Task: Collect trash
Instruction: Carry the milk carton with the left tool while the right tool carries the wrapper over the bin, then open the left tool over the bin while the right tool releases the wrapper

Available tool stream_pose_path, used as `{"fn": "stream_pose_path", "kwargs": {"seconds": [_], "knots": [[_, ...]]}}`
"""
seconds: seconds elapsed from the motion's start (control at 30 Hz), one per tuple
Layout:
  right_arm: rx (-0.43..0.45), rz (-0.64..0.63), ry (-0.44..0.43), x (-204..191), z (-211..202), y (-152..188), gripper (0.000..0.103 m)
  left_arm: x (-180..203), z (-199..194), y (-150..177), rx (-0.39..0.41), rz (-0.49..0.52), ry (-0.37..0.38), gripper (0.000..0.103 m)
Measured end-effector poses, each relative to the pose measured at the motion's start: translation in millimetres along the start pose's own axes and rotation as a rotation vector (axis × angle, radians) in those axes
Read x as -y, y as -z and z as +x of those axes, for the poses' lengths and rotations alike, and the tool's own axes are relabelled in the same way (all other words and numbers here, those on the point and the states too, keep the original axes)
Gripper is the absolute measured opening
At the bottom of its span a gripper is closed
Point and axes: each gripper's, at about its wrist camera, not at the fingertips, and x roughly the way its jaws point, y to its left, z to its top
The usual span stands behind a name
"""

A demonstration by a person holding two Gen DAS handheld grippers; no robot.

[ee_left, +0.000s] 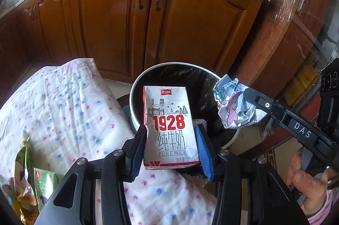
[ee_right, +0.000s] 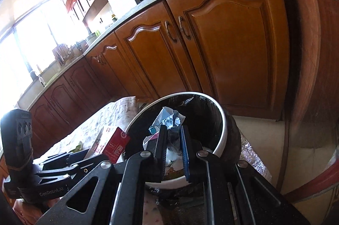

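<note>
My left gripper (ee_left: 170, 134) is shut on a white and red milk carton (ee_left: 169, 125) marked 1928, held over the near rim of a round white bin (ee_left: 135, 87) lined with a black bag. In the left wrist view my right gripper (ee_left: 243, 93) comes in from the right, shut on a crumpled printed wrapper (ee_left: 233, 106) above the bin's right side. The right wrist view shows the same wrapper (ee_right: 169, 119) pinched between my right gripper's (ee_right: 172, 129) pads over the bin (ee_right: 222, 129), with the carton (ee_right: 110, 144) and the left gripper (ee_right: 63, 161) at lower left.
A white cloth (ee_left: 63, 108) with pink and blue marks covers the surface left of the bin. Green snack packets (ee_left: 31, 182) lie at its lower left. Brown wooden cabinet doors (ee_left: 148, 23) stand behind the bin. A hand (ee_left: 307, 182) holds the right gripper's grip.
</note>
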Motion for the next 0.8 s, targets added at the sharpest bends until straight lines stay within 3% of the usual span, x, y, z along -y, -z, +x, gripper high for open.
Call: {"fn": "stream_pose_path", "kwargs": {"seconds": [0.23, 0.6, 0.7, 0.77, 0.8], "knots": [[-0.037, -0.011, 0.017, 5.0, 20.4, -7.1, 0.013, 5.7, 37.0, -23.7, -0.049, 0.023, -0.032, 0.045], [-0.071, -0.001, 0.034, 15.8, 37.6, -12.6, 0.014, 13.7, 59.1, -26.7, -0.071, 0.049, -0.05, 0.045], [-0.084, 0.015, 0.018, 17.0, 40.2, -15.7, 0.025, 17.1, 56.1, -27.3, -0.058, 0.049, -0.066, 0.058], [-0.085, 0.034, 0.001, 18.0, 38.1, -16.1, 0.049, 17.2, 48.4, -23.7, -0.036, 0.047, -0.069, 0.063], [-0.077, 0.036, -0.003, 17.6, 36.2, -15.5, 0.053, 16.7, 44.6, -21.5, -0.026, 0.044, -0.073, 0.063]]}}
